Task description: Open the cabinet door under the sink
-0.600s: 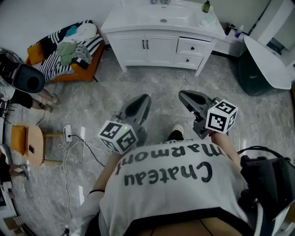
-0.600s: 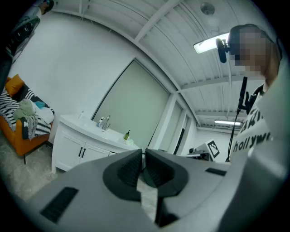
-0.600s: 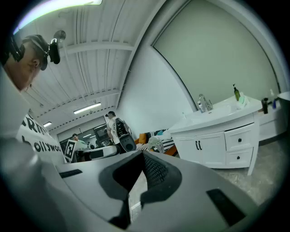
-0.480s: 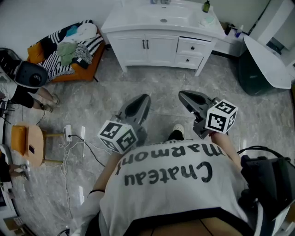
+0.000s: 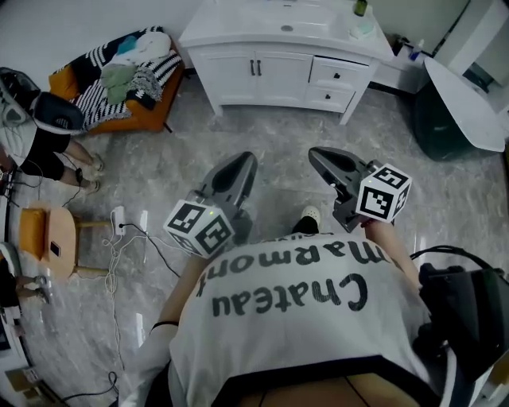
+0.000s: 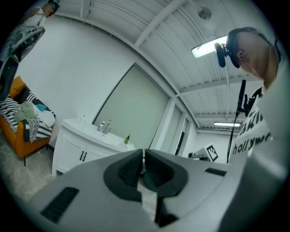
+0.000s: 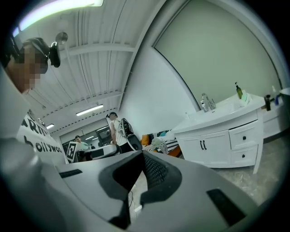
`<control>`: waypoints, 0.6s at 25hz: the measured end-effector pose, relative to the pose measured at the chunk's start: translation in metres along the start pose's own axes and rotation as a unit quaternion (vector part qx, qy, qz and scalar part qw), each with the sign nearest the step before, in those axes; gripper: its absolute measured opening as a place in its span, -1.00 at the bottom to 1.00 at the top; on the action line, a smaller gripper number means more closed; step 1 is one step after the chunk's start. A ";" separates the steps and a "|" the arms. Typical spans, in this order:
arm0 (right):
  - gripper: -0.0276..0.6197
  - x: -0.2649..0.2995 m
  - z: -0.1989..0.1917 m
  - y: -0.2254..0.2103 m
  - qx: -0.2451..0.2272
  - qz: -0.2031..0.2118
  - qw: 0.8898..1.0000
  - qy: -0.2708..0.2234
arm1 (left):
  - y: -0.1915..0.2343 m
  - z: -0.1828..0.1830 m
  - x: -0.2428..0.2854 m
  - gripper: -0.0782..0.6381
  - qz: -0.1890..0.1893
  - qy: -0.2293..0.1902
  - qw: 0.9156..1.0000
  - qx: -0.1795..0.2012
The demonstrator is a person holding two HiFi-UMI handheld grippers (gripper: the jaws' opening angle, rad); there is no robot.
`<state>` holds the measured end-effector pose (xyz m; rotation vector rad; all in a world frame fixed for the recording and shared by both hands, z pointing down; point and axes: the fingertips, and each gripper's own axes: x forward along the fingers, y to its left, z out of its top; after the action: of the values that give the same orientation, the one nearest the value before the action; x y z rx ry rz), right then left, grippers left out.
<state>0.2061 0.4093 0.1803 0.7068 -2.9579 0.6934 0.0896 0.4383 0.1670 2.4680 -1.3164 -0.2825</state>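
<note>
We stand on the grey floor (image 5: 270,151), well back from the white sink cabinet (image 5: 231,32).

Its two doors (image 5: 282,78) under the sink are closed, with dark handles (image 5: 254,68) side by side in the middle. An orange couch (image 5: 141,119) piled with clothes sits to its left, and a small wooden stool (image 5: 49,242) is nearer us. The left gripper (image 5: 245,159) and the right gripper (image 5: 316,154) point toward the cabinet, far from it and apart from each other. The left jaws leave only a thin slit, the right jaws press together, and nothing is between either pair. A small dark bottle (image 5: 359,7), maybe soap, stands on the cabinet top.
</note>
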 end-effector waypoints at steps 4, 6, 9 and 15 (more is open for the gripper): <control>-0.90 0.010 -0.002 0.006 0.025 0.017 0.999 -0.013 | 0.013 0.011 -0.014 -0.75 0.020 -0.030 0.999 0.002; -0.90 0.017 -0.005 0.004 0.028 0.019 0.999 -0.005 | 0.020 0.009 -0.018 -0.75 0.032 -0.026 0.999 0.003; -0.90 0.026 -0.004 -0.002 0.029 0.021 0.999 0.004 | 0.029 0.002 -0.016 -0.75 0.041 -0.009 0.999 -0.002; -0.90 0.054 0.018 -0.030 0.019 0.031 0.999 -0.001 | 0.054 0.008 0.003 -0.75 0.061 -0.007 0.998 -0.008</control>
<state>0.1722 0.3546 0.1828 0.6206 -2.9869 0.7560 0.0472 0.4061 0.1801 2.3651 -1.4577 -0.2806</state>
